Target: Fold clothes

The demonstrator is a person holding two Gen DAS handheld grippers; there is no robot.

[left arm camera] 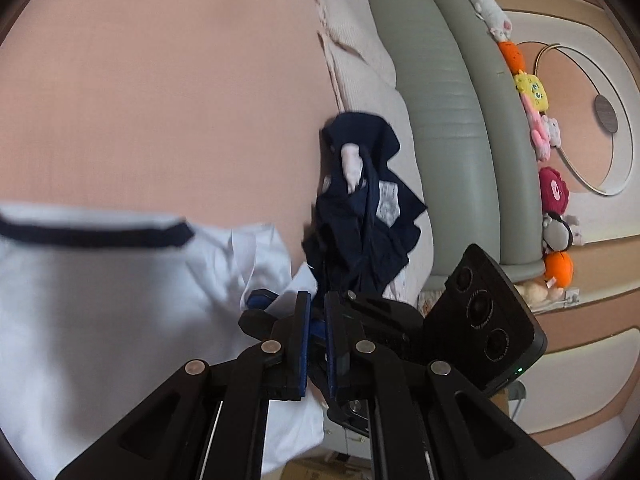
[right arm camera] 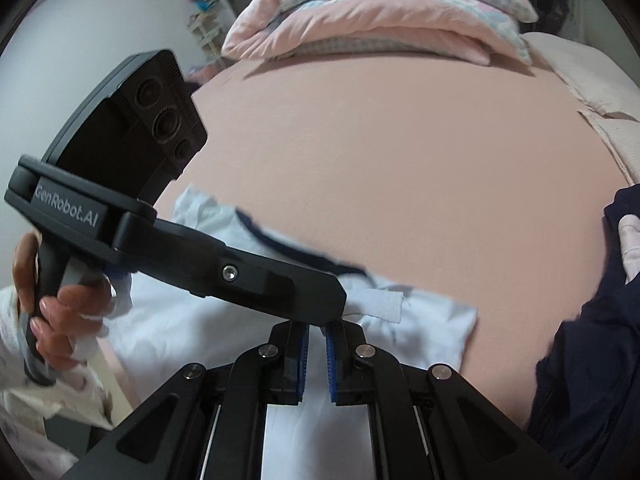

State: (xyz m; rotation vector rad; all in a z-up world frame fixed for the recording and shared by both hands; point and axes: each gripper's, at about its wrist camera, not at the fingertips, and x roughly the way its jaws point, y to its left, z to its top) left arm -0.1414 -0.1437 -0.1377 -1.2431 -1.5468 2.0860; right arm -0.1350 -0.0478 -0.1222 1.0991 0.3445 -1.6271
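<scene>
White shirt (right arm camera: 420,320) beside navy clothes heap (left arm camera: 360,208).

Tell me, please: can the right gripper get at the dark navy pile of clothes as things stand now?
Probably yes. The right gripper is over the white garment, and the navy pile lies just to its right on the pink bed sheet with nothing between. Whether its nearly closed jaws still pinch the white cloth is unclear.

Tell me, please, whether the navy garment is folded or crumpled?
Crumpled: the navy garment lies bunched in an uneven heap on the pink bed, with no flat folds.
</scene>
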